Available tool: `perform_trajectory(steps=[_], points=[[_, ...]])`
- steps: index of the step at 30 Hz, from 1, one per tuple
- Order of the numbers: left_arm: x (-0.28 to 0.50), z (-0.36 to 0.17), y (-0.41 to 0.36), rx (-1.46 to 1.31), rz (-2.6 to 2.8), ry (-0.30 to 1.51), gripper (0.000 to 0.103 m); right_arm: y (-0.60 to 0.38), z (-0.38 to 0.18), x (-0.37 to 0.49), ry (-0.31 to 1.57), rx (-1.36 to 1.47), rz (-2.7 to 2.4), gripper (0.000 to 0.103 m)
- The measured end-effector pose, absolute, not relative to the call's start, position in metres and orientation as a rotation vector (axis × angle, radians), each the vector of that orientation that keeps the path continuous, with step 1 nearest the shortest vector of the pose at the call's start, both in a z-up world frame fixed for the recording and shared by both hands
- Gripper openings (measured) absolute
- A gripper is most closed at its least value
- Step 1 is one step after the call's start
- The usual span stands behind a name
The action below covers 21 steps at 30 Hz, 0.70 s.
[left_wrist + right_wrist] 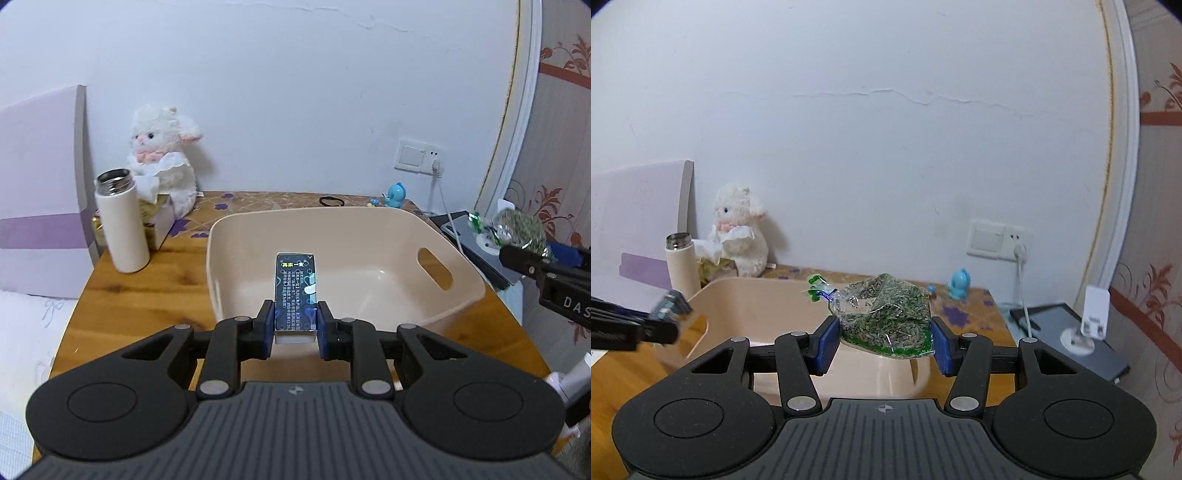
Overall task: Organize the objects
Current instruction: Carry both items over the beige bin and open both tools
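My left gripper (295,317) is shut on a small dark blue box (295,288) with printed text, held over the near rim of the beige plastic basket (406,229). The box also shows in the right wrist view (670,302). My right gripper (884,338) is shut on a clear bag of green dried leaves (886,314), held above the basket's right end (757,295). That bag and gripper show at the right edge of the left wrist view (517,229). The basket's inside looks bare.
On the wooden table (140,295) stand a white thermos (120,221) without lid, a tissue box (159,214), a white plush lamb (162,155) and a purple-white box (37,192) at the left. A blue toy (397,194) and hair tie (331,201) lie at the back. A tablet (1067,332) lies at the right.
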<state>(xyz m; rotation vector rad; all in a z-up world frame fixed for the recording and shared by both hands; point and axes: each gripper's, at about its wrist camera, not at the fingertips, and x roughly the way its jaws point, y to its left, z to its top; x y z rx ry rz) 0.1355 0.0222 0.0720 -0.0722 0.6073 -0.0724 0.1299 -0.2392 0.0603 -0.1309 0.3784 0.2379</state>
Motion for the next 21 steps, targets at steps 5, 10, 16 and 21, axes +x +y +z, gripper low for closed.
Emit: perform_trajectory(steps=[5,10,16,21], points=[[0.174,0.061,0.005,-0.018,-0.039,0.637,0.025,-0.221,0.052,0.161,0.412,-0.144,0.253,0.049],[0.205,0.031,-0.013,0.040,-0.028,0.722,0.025,-0.209,0.030,0.190,0.490,-0.179,0.258,0.049],[0.218,0.007,-0.017,0.064,-0.014,0.788,0.026,-0.204,0.016,0.197,0.542,-0.196,0.268,0.065],[0.210,0.018,-0.012,0.044,-0.019,0.766,0.058,-0.215,0.024,0.183,0.508,-0.189,0.256,0.079]])
